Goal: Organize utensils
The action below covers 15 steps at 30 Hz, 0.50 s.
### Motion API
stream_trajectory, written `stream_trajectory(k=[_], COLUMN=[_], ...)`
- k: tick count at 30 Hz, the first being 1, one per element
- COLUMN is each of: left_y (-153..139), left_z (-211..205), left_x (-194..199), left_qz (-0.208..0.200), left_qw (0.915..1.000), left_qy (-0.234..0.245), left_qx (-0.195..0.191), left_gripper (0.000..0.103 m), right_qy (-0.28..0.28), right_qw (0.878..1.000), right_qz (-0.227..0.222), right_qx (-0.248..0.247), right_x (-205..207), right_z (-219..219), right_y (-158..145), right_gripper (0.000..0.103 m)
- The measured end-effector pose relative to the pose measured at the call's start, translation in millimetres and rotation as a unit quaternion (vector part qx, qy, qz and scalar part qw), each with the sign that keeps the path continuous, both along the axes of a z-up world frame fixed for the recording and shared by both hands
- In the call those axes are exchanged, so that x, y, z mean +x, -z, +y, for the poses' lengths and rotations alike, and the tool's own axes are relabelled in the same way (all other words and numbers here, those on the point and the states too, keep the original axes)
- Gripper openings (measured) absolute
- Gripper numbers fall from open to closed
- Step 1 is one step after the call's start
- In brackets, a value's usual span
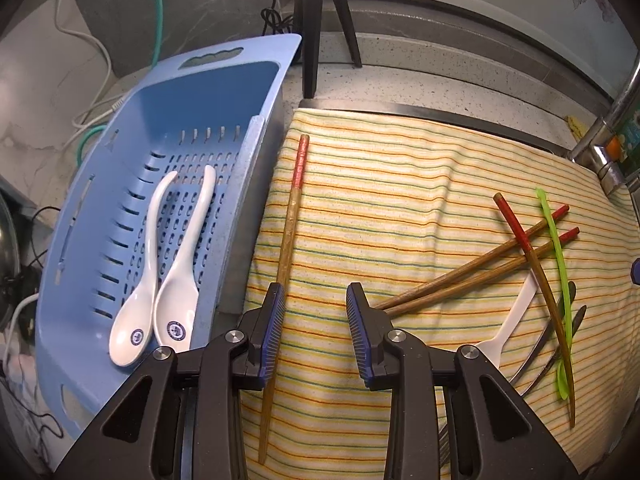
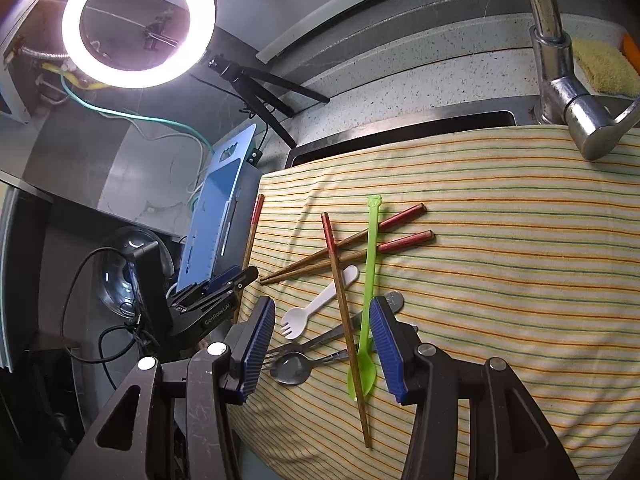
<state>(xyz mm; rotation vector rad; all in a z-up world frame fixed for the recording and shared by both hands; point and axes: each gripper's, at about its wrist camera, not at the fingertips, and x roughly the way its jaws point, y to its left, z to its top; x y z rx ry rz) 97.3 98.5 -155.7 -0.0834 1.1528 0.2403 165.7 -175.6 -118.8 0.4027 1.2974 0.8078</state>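
One chopstick near cloth edge

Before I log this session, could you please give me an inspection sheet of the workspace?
Surface: striped cloth spread over the sink area.
Job's things: two white spoons in the blue basket; lone chopstick near the basket; crossed chopsticks, green spoon, white spork, metal spoon and a metal fork piled on the cloth.
Clutter: yellow sponge.
Grippers: left gripper open above the cloth, beside the lone chopstick; right gripper open over the pile.
Cables: white and green cables behind the basket.
Surroundings: faucet, ring light, tripod.
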Motion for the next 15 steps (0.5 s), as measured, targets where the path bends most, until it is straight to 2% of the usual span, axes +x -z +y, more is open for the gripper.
stream_trajectory(k=[3, 5, 9, 15], left_y=[1.3, 2.7, 0.5, -11.7], left_z=[-0.3, -0.2, -2.7, -4.1], left_x=[1.4, 2.4, 2.4, 2.6], left_qz=[0.002, 0.005, 0.002, -0.016], left_qw=[0.9999, 0.9995, 0.9994, 0.9996], left_qy=[0.009, 0.011, 0.016, 0.021], left_qx=[-0.009, -0.028, -0.031, -0.001], left_gripper=[0.03, 0.03, 0.03, 0.03], right_qy=[-0.001, -0.001, -0.006, -0.014], right_qw=[1.0, 1.0, 1.0, 1.0], right_qz=[0.001, 0.002, 0.003, 0.001], right_qx=[0.0, -0.001, -0.002, -0.001], right_x=[1.6, 2.5, 3.4, 1.3], right_z=[0.8, 1.4, 6.0, 16.8], right_y=[0.7, 1.3, 2.0, 0.4], right_gripper=[0.045, 0.045, 0.045, 0.045])
